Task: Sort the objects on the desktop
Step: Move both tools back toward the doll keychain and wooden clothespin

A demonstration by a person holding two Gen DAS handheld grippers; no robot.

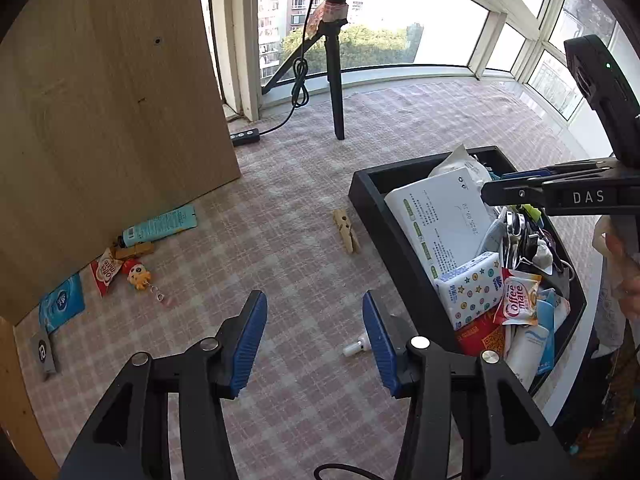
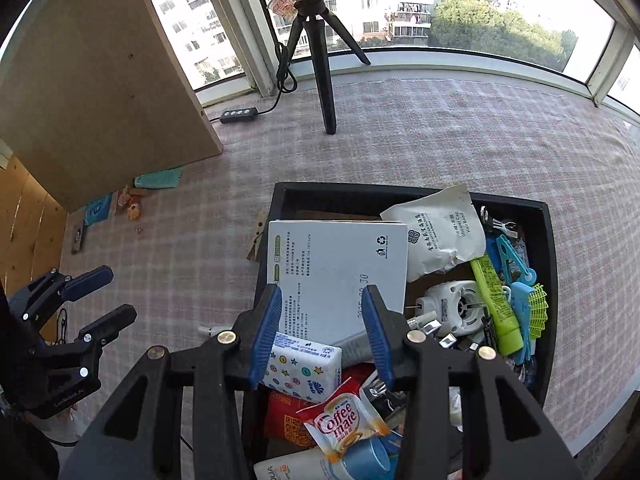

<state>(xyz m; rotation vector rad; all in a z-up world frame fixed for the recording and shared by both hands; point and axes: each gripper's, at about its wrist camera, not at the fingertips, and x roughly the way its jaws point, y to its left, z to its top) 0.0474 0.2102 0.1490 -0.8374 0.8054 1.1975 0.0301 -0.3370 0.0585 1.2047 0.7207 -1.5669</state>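
A black bin (image 1: 404,260) (image 2: 546,264) full of small items stands on the checked cloth. In it lie a white box (image 2: 340,264), a star-print tissue pack (image 2: 308,368) and a Coffee mate sachet (image 2: 344,424). My right gripper (image 2: 320,332) is open and empty above the bin's near end; it also shows in the left wrist view (image 1: 486,196). My left gripper (image 1: 314,340) is open and empty over the cloth, left of the bin; it shows in the right wrist view (image 2: 106,300). A wooden clothespin (image 1: 346,230) and a small white tube (image 1: 355,347) lie loose on the cloth.
A wooden board (image 1: 100,120) stands at left. Along its foot lie a teal tube (image 1: 160,226), a red sachet (image 1: 106,272), an orange toy keychain (image 1: 140,278) and a blue packet (image 1: 62,302). A ring-light tripod (image 1: 334,92) and cable switch (image 1: 245,137) stand at the back.
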